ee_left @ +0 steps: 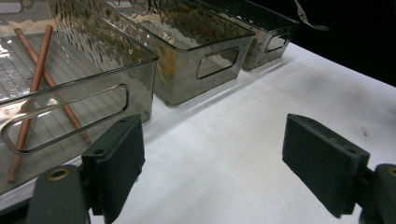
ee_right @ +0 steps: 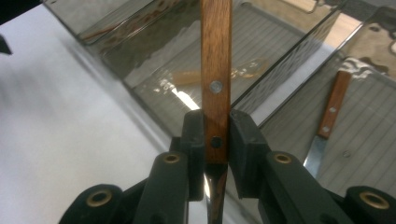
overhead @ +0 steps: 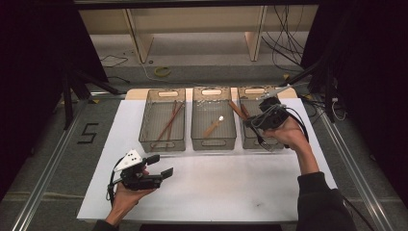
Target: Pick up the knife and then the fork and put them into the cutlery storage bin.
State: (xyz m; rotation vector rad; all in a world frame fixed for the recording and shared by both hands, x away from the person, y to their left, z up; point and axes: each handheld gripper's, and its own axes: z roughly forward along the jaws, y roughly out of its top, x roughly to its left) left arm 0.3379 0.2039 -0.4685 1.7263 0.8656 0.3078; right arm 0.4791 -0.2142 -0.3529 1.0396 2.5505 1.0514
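The right gripper (ee_right: 215,140) clamps a wooden-handled metal utensil (ee_right: 216,70) near the handle's metal end, long axis running straight out beyond its fingers above the smoked clear plastic bins (overhead: 260,139), while the left gripper (ee_left: 210,163) gapes empty, well apart.

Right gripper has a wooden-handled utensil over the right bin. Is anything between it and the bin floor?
Nothing visible blocks it. The right gripper holds the wooden-handled utensil above the open-topped right bin. Another wooden-handled utensil already lies on that bin's floor, off to one side.
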